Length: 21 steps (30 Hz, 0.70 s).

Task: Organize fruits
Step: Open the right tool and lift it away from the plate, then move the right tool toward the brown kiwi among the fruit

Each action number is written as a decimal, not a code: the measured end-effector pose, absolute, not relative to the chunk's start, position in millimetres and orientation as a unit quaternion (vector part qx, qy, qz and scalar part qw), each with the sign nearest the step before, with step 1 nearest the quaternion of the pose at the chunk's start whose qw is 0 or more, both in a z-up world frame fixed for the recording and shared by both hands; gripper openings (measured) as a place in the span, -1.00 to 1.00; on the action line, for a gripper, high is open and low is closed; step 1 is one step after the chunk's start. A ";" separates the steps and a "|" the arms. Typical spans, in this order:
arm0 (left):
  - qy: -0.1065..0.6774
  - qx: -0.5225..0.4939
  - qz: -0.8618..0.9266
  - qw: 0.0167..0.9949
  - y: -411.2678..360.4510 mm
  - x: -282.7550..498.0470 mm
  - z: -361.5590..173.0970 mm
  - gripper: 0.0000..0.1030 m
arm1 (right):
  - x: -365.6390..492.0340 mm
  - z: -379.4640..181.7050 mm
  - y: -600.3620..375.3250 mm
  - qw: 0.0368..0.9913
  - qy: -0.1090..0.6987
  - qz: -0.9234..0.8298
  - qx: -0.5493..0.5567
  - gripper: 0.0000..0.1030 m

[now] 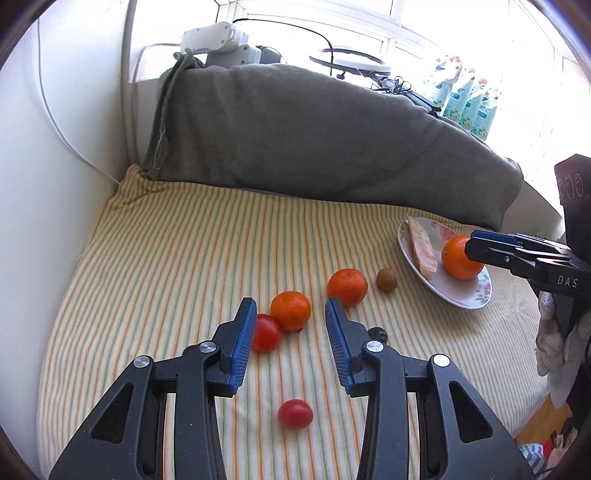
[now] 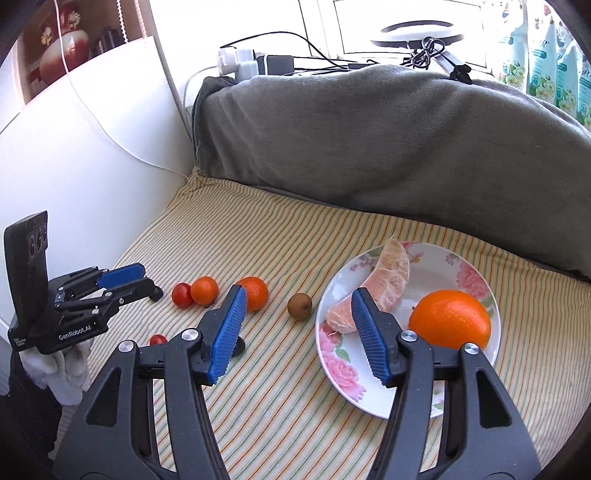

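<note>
A floral plate [image 2: 340, 363] on the striped cloth holds a big orange [image 2: 450, 319] and a peeled pomelo segment [image 2: 384, 286]; the plate also shows in the left wrist view [image 1: 467, 293]. On the cloth lie two tangerines [image 1: 290, 310] [image 1: 347, 287], a brown kiwi [image 1: 386, 279], two red tomatoes [image 1: 266, 332] [image 1: 295, 413] and a small dark fruit [image 1: 378, 333]. My left gripper [image 1: 290, 308] is open and empty, low over the nearer tangerine. My right gripper [image 2: 297, 297] is open and empty, above the kiwi [image 2: 299, 306] at the plate's left rim.
A grey cushion [image 1: 314, 136] runs along the back of the cloth. A white wall [image 1: 55, 184] closes the left side. Chargers, cables and a ring lamp [image 2: 417, 33] sit on the sill behind. Tissue packs [image 1: 469, 99] stand at the back right.
</note>
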<state>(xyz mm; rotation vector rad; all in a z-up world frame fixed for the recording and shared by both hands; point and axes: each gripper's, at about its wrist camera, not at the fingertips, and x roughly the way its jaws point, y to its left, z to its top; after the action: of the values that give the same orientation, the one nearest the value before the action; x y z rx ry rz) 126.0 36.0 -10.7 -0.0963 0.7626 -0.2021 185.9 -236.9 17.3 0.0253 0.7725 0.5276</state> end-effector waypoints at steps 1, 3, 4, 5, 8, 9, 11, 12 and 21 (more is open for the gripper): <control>0.372 -0.046 -0.096 0.922 38.3 125.5 -11.3 -0.27 | 183.0 16.2 -233.5 0.891 0.372 0.259 0.008 0.20; 0.373 -0.048 -0.094 0.922 42.3 125.8 -12.2 -0.28 | 177.0 13.7 -226.2 0.888 0.372 0.269 -0.003 0.20; 0.373 -0.049 -0.093 0.922 44.2 125.7 -12.3 -0.27 | 174.6 12.1 -222.7 0.887 0.373 0.273 -0.009 0.20; 0.373 -0.050 -0.092 0.922 45.9 125.7 -12.2 -0.27 | 172.2 10.3 -219.7 0.886 0.373 0.276 -0.014 0.20; 0.374 -0.054 -0.090 0.921 50.0 126.4 -13.6 -0.28 | 164.6 2.6 -211.7 0.880 0.376 0.289 -0.026 0.20; 0.375 -0.055 -0.091 0.921 50.9 126.9 -13.8 -0.28 | 162.9 -0.4 -209.2 0.876 0.380 0.295 -0.027 0.20; 0.375 -0.056 -0.090 0.921 52.1 127.2 -14.4 -0.27 | 159.6 -6.6 -206.0 0.870 0.388 0.304 -0.026 0.20; 0.376 -0.057 -0.091 0.920 52.9 127.4 -15.1 -0.27 | 157.6 -9.9 -204.6 0.868 0.391 0.305 -0.027 0.20; 0.397 -0.072 -0.094 0.910 59.2 130.8 -29.9 -0.28 | 148.3 -35.3 -181.0 0.851 0.411 0.324 -0.048 0.20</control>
<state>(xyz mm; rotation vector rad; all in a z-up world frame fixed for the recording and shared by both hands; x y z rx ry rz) 130.8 59.2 -29.9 -0.1488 0.8190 -0.1936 148.3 -181.0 -35.3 -0.1001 0.8664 0.6817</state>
